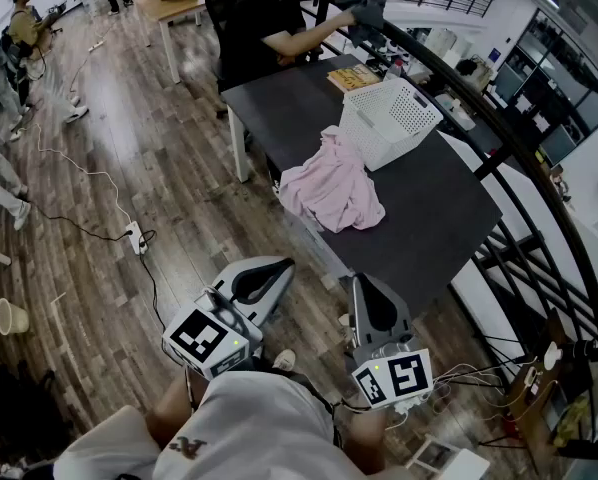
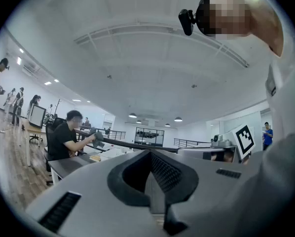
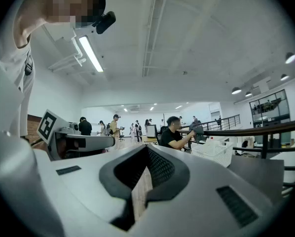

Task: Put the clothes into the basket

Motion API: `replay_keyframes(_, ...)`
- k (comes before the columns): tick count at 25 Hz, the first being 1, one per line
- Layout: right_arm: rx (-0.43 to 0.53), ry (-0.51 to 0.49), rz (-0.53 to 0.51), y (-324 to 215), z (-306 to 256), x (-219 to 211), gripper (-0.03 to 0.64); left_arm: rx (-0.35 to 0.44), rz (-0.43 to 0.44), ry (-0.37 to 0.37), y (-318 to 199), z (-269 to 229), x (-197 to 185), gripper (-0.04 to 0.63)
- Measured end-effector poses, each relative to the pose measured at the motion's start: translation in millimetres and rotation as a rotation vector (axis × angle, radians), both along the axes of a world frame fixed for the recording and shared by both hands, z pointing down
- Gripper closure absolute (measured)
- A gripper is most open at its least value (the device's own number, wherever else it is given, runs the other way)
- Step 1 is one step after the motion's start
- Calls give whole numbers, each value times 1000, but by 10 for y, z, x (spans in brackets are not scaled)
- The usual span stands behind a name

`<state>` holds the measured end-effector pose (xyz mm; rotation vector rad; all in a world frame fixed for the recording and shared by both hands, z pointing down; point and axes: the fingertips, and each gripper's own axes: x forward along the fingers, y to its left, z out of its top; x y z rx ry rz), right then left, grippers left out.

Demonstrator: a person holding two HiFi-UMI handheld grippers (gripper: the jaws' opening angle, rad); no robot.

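Standing short of the dark rectangular table (image 1: 439,218), with both tools held level over the wooden plank floor (image 1: 149,168) and well apart from the cloth. Holds the left gripper (image 1: 278,267) at 7 o'clock of the head view, jaws pressed together on nothing. Holds the right gripper (image 1: 365,282) at 5 o'clock, jaws likewise closed and empty. Finds the crumpled pink cloth garment (image 1: 331,190) lying on the tabletop by the table's near edge, at 12 o'clock of the grippers, outside and just beside the white perforated plastic basket (image 1: 389,120) at 1 o'clock of it. Shows a seated person in a black shirt (image 1: 259,28) at the table's far end, at 11 o'clock of the basket, near a flat yellow box (image 1: 352,76).
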<state>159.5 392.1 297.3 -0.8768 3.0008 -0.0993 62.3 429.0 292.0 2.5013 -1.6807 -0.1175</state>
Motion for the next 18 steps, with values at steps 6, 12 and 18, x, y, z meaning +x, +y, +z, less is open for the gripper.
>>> replay_keyframes(6, 6, -3, -1, -16, 39, 97, 597, -5, -4, 1, -18, 63, 120, 603)
replay_keyframes(12, 17, -27, -3, -56, -27, 251, 597, -3, -22, 11, -22, 28, 235, 603)
replay_keyframes(18, 21, -42, -52, -50, -41, 196, 597, -25, -62, -6, -4, 70, 226, 603)
